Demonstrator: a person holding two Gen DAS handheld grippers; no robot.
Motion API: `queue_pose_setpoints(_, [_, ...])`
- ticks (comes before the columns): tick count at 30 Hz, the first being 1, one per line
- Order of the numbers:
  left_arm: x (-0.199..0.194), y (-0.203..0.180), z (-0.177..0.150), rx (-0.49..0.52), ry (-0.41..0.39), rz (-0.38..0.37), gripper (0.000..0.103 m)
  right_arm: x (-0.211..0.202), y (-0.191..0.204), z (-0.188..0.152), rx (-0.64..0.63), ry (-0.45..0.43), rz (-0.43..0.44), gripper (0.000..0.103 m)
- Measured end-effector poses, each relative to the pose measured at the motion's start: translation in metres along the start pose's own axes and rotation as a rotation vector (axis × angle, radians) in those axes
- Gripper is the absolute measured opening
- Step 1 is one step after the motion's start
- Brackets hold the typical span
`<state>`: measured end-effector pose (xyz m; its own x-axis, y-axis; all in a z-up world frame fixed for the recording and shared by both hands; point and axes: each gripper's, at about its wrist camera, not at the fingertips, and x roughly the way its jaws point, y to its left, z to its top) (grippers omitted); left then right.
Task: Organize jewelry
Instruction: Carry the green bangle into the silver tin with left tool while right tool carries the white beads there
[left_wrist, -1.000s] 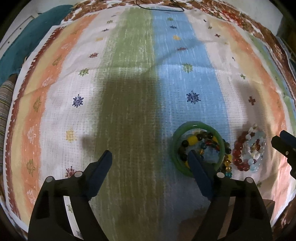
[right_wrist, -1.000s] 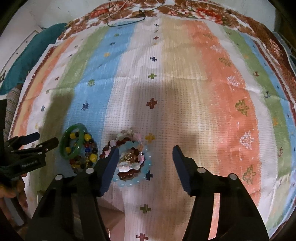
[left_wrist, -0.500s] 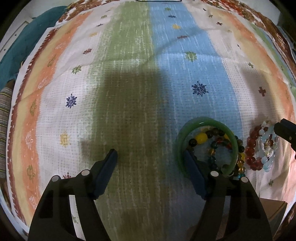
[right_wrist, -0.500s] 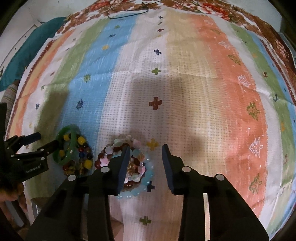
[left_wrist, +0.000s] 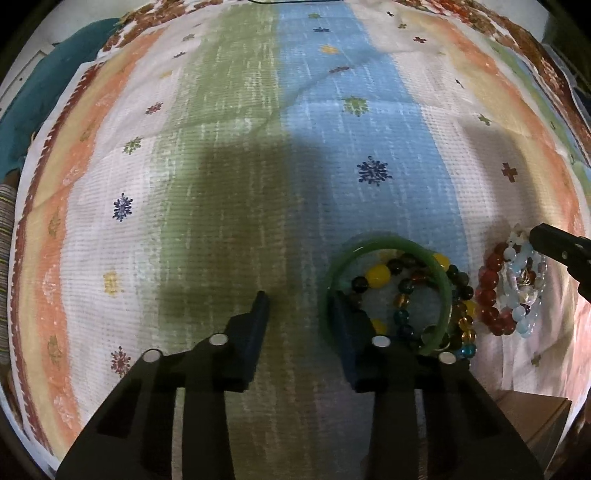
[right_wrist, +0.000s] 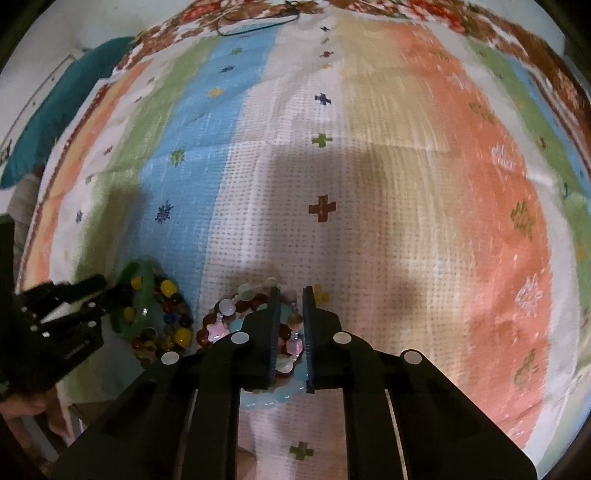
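A green bangle (left_wrist: 369, 245) lies on the striped cloth over a heap of multicoloured bead bracelets (left_wrist: 376, 277). My left gripper (left_wrist: 299, 301) points down at its left side. Its jaws are closing, with the bangle's left rim between them. The right finger (left_wrist: 343, 325) stands inside the ring, and the left finger is still apart from the rim. To the right lies a second heap of red and pastel bead bracelets (left_wrist: 487, 295). My right gripper (right_wrist: 290, 295) is shut on pastel beads (right_wrist: 293, 325) of that heap. The left gripper (right_wrist: 99, 288) and the bangle (right_wrist: 147, 280) also show in the right wrist view.
The striped woven cloth (left_wrist: 332, 110) covers the whole surface. A teal cushion (left_wrist: 37, 92) lies beyond its left edge, and a black cord (right_wrist: 255, 26) lies at the far edge. A cardboard corner (left_wrist: 535, 421) shows at the near right. A hand (right_wrist: 22, 402) holds the left gripper.
Both grippers came down closer to their heaps. The left jaws narrowed, the right finger now inside the bangle. The right jaws closed from wide apart onto the pastel beads.
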<state>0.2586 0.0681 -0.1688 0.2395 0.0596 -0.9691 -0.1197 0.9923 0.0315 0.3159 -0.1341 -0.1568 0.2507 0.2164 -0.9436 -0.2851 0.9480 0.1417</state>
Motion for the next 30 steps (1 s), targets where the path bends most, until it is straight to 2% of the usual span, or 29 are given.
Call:
queue_pose_setpoints(1, [0.0,-0.002,-0.001,0.002,0.0,-0.004,0.026,0.001,-0.001,0.0,0.011,0.002,0.015,0.01])
queue_pose_setpoints(3, [-0.003,-0.007,-0.005,0.004,0.002,-0.009,0.009,0.001,-0.002,-0.001,0.024,0.006,0.03,0.01])
queue_pose_setpoints(4, [-0.004,-0.009,-0.007,0.006,0.003,-0.012,0.007,0.001,-0.002,-0.001,0.022,0.004,0.029,0.01])
queue_pose_setpoints(12, [-0.013,0.004,-0.002,-0.043,-0.01,-0.067,0.007,-0.007,-0.003,-0.001,0.022,-0.008,0.024,0.009])
queue_pose_setpoints(17, [-0.036,-0.001,0.003,-0.037,-0.06,-0.089,0.007,-0.027,-0.005,0.0,0.012,-0.054,0.008,0.009])
queue_pose_setpoints(23, [-0.05,-0.006,0.0,-0.024,-0.085,-0.127,0.008,-0.051,0.005,-0.005,-0.05,-0.108,-0.029,0.009])
queue_pose_setpoints(30, [-0.064,-0.003,-0.005,-0.012,-0.112,-0.118,0.008,-0.066,0.012,-0.011,-0.08,-0.143,-0.055,0.009])
